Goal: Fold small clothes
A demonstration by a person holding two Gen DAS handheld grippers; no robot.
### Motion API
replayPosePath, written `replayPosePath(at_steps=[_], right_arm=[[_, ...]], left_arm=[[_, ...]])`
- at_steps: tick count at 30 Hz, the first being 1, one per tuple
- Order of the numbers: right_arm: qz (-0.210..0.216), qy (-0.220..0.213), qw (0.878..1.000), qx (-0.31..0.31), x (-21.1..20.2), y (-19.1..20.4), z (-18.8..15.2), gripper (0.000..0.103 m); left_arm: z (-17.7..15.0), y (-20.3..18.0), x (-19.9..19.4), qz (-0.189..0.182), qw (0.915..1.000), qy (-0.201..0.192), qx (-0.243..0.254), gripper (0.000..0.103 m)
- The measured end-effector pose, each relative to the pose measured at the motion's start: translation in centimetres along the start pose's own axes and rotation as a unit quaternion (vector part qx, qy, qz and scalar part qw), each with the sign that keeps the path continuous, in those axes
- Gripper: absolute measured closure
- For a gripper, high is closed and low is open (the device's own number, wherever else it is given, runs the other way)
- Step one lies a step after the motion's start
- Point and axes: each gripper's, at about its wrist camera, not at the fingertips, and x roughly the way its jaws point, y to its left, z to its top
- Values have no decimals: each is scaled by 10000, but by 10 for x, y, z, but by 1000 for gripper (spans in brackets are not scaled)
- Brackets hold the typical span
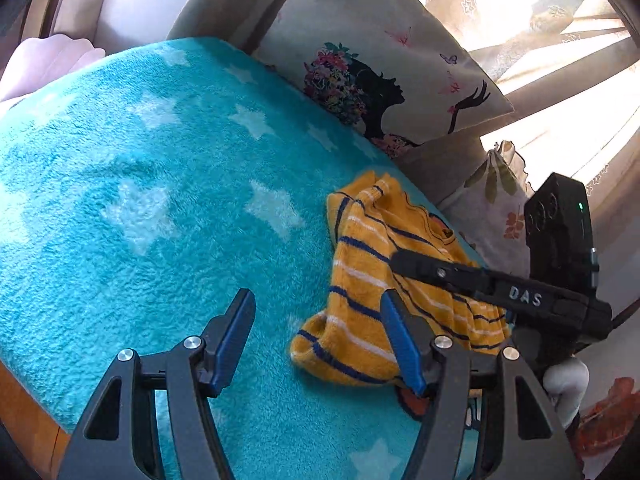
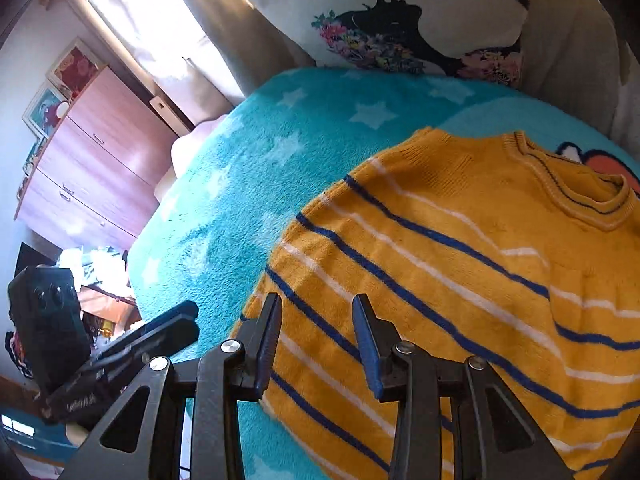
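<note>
A fluffy turquoise blanket with white stars carries the mustard-yellow knitted sweater with blue and white stripes, folded near a white cushion printed with a black silhouette and flowers. A brown wooden drawer chest stands beyond. The left gripper and the right gripper both have jaws apart, empty; the right one reads "DAS", other lettering seemingly illegible.
</note>
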Motion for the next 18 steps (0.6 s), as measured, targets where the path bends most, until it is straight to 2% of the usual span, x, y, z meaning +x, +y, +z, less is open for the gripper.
replayPosePath(at_steps=[2, 3, 4, 6, 9, 12, 16, 18], right_arm=[[-135, 78, 9999, 27, 12, 1, 6, 63], [-199, 140, 9997, 61, 16, 1, 9, 63], [-263, 152, 9995, 103, 21, 1, 13, 63], [-376, 206, 9990, 111, 24, 4, 20, 58], [-578, 363, 9977, 41, 33, 13, 30, 47], [-1086, 553, 9923, -206, 54, 31, 38, 38], [-2006, 760, 9732, -827, 82, 55, 34, 29], [-2395, 783, 9604, -1187, 90, 65, 25, 28]], left_arm=[[-9, -3, 14, -85, 9999, 148, -5, 39], [-13, -3, 21, -126, 9996, 265, -27, 43], [-18, -2, 28, -240, 9990, 381, -81, 62], [-26, -1, 36, -353, 9983, 435, -158, 78], [-31, -3, 34, -471, 9980, 352, -216, 78], [-36, -4, 33, -544, 9975, 402, -222, 78], [-41, -3, 8, -542, 9980, 326, -54, 78], [-43, 2, -12, -496, 9986, 177, 29, 78]])
